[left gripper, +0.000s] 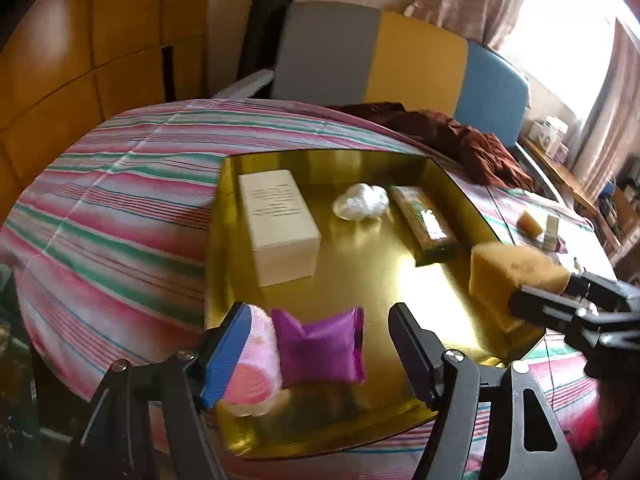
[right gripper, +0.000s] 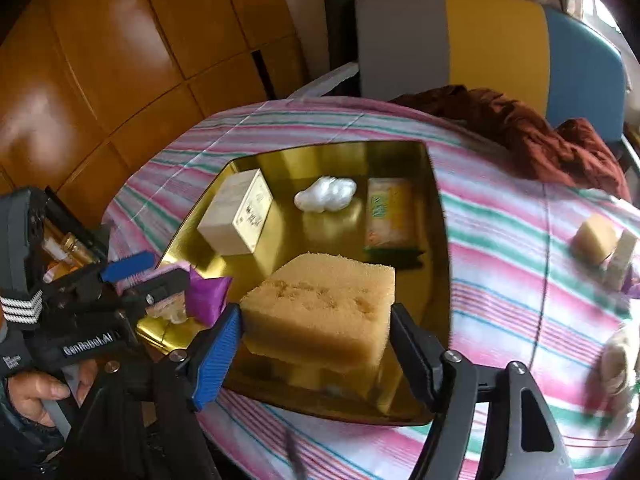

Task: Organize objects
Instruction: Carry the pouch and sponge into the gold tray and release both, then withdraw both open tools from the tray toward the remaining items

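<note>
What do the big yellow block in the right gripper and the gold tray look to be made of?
Yellow block: looks like soft open-cell foam sponge, matte, with a pitted, porous top and fuzzy edges. Gold tray: a thin sheet with a mirror-like gold finish that reflects the objects on it; whether metal or foil-coated card cannot be told.

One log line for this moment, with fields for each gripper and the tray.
left gripper: open over purple packet | right gripper: shut on sponge | gold tray: partly filled

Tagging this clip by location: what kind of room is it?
Probably a bedroom: a striped pink-and-green bedsheet covers a bed with a grey, yellow and blue padded headboard, wooden wardrobe panels beside it.
</note>
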The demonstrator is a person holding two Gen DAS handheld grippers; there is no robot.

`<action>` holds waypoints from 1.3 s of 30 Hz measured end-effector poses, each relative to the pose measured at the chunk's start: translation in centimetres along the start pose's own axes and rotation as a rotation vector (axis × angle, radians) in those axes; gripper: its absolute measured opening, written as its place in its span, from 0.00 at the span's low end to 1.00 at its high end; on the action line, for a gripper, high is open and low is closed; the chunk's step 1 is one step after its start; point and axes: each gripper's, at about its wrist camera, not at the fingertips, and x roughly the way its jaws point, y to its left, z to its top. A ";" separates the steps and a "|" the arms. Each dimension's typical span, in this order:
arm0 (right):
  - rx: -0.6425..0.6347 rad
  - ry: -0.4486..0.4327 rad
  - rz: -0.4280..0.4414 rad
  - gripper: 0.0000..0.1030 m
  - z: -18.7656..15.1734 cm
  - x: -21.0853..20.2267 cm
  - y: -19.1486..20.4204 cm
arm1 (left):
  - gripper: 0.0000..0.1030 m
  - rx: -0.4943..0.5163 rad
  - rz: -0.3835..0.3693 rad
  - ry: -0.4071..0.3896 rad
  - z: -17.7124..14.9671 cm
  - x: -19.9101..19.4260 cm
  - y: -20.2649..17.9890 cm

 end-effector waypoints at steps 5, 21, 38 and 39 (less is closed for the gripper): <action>-0.011 0.003 0.013 0.82 -0.4 -0.1 0.8 | 0.73 -0.022 0.007 -0.045 0.7 -1.3 0.6; -0.037 -0.040 -0.137 0.82 -1.0 -1.5 0.9 | 0.87 0.045 0.025 -0.121 1.4 -3.4 -2.4; 0.023 -0.078 -0.214 0.82 -1.2 -3.3 -1.0 | 0.88 0.135 0.011 -0.126 0.4 -3.6 -5.1; 0.029 -0.080 -0.216 0.82 -1.3 -3.4 -1.2 | 0.88 0.140 0.010 -0.125 0.3 -3.6 -5.2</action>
